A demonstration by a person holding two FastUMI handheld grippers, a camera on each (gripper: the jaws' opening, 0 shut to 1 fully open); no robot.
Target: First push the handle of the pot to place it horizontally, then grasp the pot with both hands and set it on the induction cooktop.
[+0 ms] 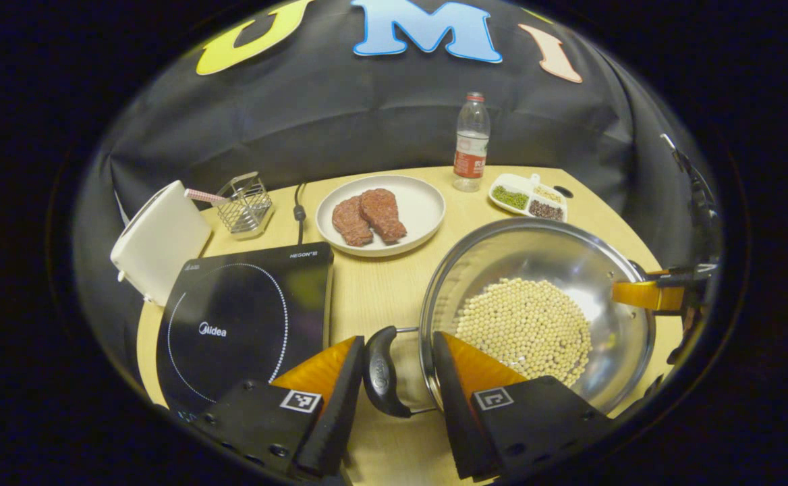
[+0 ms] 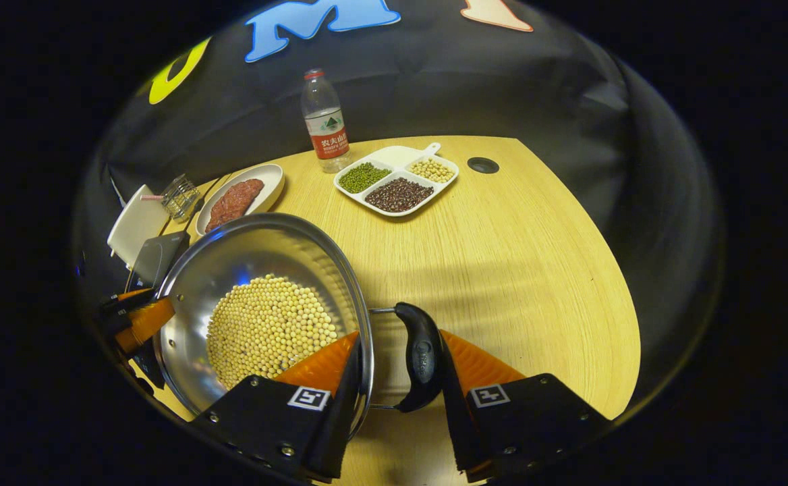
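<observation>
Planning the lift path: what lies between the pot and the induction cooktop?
Bare tabletop separates pot from induction cooktop, seen in the left gripper view.

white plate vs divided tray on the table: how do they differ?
The white plate is round with one open well; the divided tray is roughly rectangular, split into three compartments, with a small tab at one corner. The plate carries two reddish meat pieces; the tray holds green, dark and pale beans in separate compartments. The plate sits near the induction cooktop, the tray beside the water bottle. Both are white and rest on the wooden table.
</observation>
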